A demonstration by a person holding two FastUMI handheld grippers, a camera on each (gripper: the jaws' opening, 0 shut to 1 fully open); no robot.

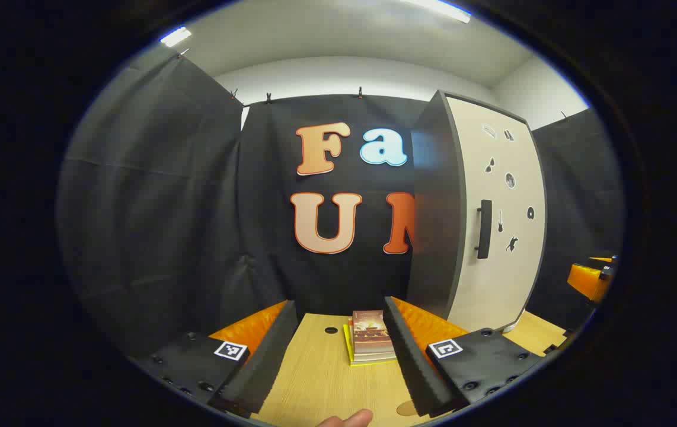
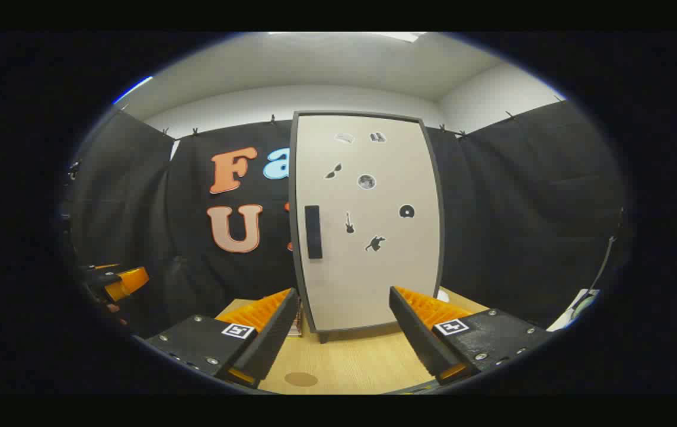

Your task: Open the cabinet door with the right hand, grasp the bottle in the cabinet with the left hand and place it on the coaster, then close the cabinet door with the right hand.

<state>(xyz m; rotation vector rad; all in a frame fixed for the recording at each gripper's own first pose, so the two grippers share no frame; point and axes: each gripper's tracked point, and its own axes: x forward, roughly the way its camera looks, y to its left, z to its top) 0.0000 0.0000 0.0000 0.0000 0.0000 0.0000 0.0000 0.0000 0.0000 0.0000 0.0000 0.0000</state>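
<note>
Both grippers are wide apart and hold nothing: my right gripper [image 2: 344, 332] faces the flat, pale cabinet door [image 2: 368, 225], which is closed, its dark bar handle [image 2: 313, 231] untouched. My left gripper [image 1: 338, 350] waits over the wooden table [image 1: 315, 379]. The round coaster [image 2: 301, 379] lies bare. I cannot see the bottle, so every step is left.

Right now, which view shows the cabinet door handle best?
The right gripper view: the handle faces the camera squarely on the closed door. The left gripper view shows it from an oblique angle, narrower.
</note>
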